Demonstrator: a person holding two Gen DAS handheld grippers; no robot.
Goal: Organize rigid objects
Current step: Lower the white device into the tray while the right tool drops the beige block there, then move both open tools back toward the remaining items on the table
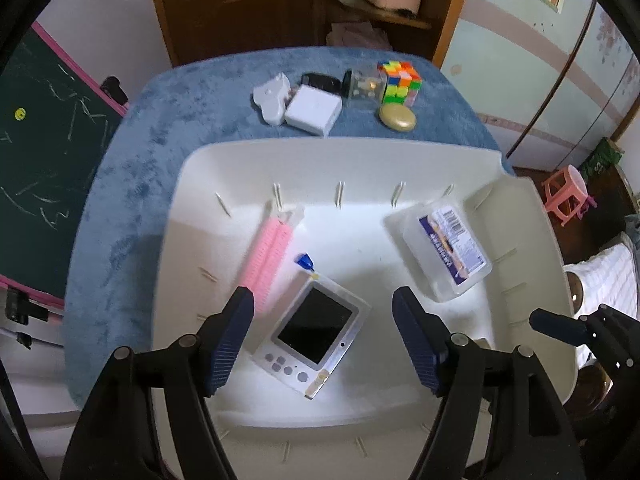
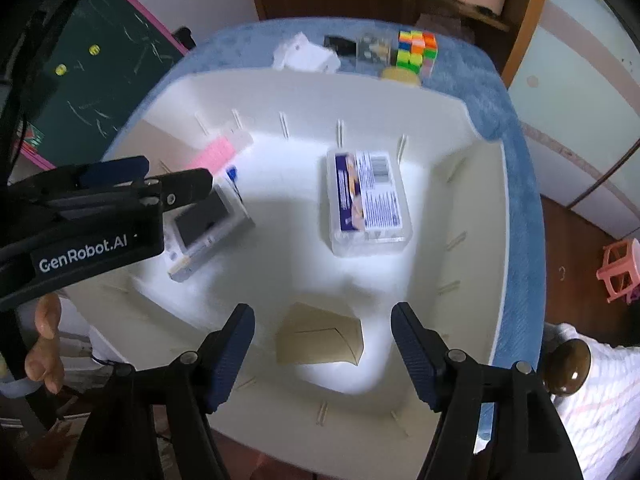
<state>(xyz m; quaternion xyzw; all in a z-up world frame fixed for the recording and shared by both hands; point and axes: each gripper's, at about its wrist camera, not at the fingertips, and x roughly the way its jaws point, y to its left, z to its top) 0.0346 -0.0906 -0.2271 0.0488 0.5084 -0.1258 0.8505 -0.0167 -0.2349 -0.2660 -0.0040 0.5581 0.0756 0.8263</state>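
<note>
White plastic bin [image 1: 340, 152] on a blue-covered table [image 1: 132, 184], holding four items: a pink comb-like piece [image 1: 266, 258] at the left, a small handheld device with dark screen [image 1: 314, 330] in clear packaging beside it, a clear labelled box [image 1: 440, 250] at the right, and a tan cardboard piece [image 2: 320, 340] on the near floor of the bin. Left gripper [image 1: 322, 344]: jaws apart, empty, hovering directly over the handheld device, whose long axis runs diagonally between the fingers. Right gripper [image 2: 322, 354]: jaws apart, empty, poised above the cardboard piece, with the labelled box ahead of it, long axis pointing away. Still outside the bin, on the far side of the table: a white box [image 1: 314, 110], a white irregular item [image 1: 272, 98] touching it, a black object [image 1: 320, 80] behind, a small clear case [image 1: 364, 88], a multicoloured puzzle cube [image 1: 400, 82] and a gold disc [image 1: 397, 117] just in front of the cube. Judgement: these remaining pieces lie straight ahead of both grippers, beyond the far wall of the bin, which must be cleared to reach them; the left gripper seems nearer the white box, the right nearer the cube and disc. The cluster is tight, so neighbours may be nudged.
</note>
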